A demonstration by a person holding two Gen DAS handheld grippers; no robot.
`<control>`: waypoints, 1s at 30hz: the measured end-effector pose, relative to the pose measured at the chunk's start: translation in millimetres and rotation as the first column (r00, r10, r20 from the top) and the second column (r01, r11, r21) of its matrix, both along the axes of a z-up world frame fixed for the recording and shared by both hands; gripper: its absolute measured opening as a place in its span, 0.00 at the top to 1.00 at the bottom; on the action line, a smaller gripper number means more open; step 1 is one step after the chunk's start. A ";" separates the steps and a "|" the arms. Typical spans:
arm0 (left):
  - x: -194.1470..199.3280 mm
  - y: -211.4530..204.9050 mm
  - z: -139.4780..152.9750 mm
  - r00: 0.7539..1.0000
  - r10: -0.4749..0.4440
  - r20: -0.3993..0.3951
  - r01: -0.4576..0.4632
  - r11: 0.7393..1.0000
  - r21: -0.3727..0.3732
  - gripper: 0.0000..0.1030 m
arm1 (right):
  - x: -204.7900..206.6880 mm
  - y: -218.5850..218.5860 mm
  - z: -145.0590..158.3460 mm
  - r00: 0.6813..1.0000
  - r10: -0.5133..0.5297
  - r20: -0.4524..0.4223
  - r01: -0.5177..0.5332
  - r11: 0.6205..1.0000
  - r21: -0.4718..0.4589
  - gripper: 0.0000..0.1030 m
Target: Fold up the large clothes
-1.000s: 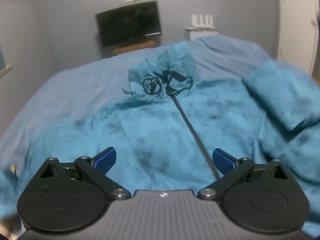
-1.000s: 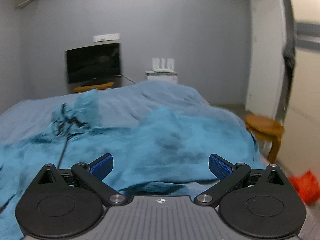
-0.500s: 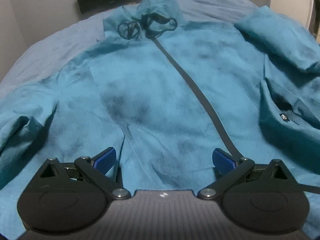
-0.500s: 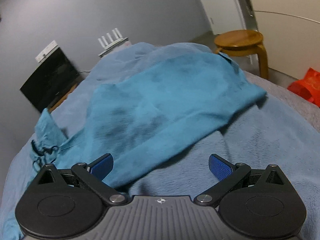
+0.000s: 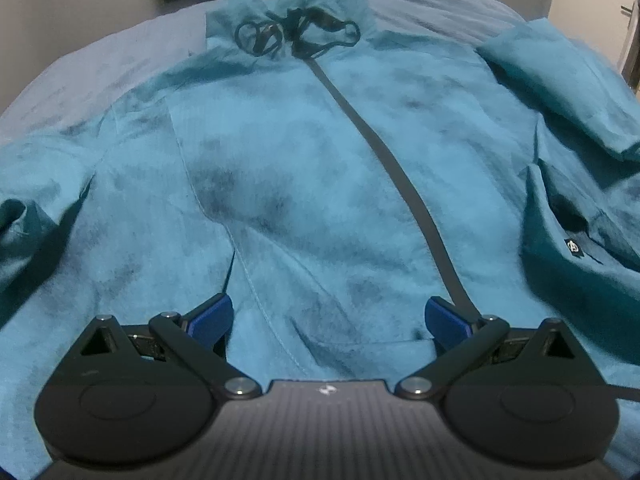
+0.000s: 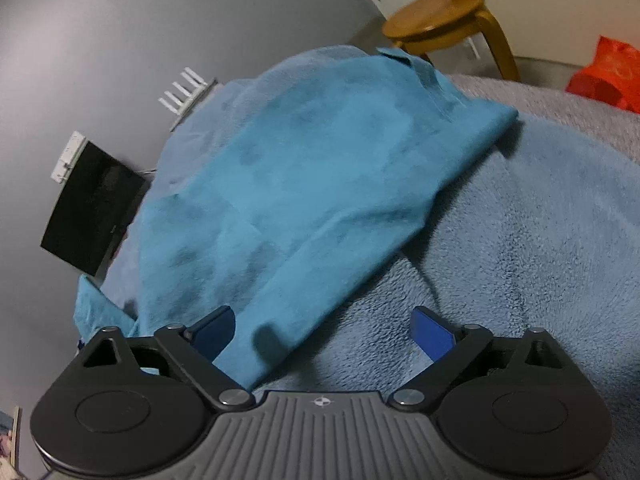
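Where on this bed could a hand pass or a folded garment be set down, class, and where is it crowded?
Free: bare blue blanket right of the jacket sleeve, ahead of the open right gripper; also a strip beyond the jacket's left shoulder. Crowded: the middle, covered by the jacket under the open left gripper.

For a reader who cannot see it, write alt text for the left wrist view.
A teal jacket lies spread front-up on a blue blanket, its dark zipper closed. The open left gripper hovers over the hem.
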State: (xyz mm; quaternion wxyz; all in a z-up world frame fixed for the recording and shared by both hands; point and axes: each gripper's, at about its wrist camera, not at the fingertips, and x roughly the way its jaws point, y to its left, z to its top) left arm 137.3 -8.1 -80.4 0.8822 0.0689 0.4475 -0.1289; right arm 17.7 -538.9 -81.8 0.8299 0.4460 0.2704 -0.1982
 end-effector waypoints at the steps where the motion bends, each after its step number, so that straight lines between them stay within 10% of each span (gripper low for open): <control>1: 0.9 0.4 -0.7 1.000 -0.001 -0.002 0.001 1.000 -0.003 0.00 | 1.8 -1.1 -1.8 1.000 -0.006 -0.001 0.006 1.000 0.010 0.08; 11: 7.9 5.2 -4.6 1.000 0.008 -0.014 -0.008 0.999 -0.052 0.00 | 21.3 -40.4 -30.9 0.963 -0.208 0.170 0.186 0.973 0.134 0.40; 14: 10.0 10.0 -4.2 1.000 0.019 -0.021 -0.021 0.996 -0.086 0.00 | 28.6 -53.4 -37.8 0.939 -0.262 0.224 0.227 0.959 0.168 0.72; 15: 10.7 11.0 -4.1 0.999 0.022 -0.023 -0.024 0.995 -0.096 0.00 | 30.7 -55.0 -33.7 0.934 -0.270 0.235 0.242 0.960 0.140 0.85; 21: 11.0 10.6 -5.0 0.999 0.024 -0.023 -0.026 0.994 -0.105 0.00 | 55.8 -16.6 53.0 0.937 -0.107 0.333 0.190 0.955 -0.226 0.91; 30: 10.5 16.3 -3.3 0.999 0.036 -0.024 -0.039 0.988 -0.149 0.00 | 116.6 117.0 177.5 0.881 0.319 0.350 -0.058 0.806 -0.589 0.94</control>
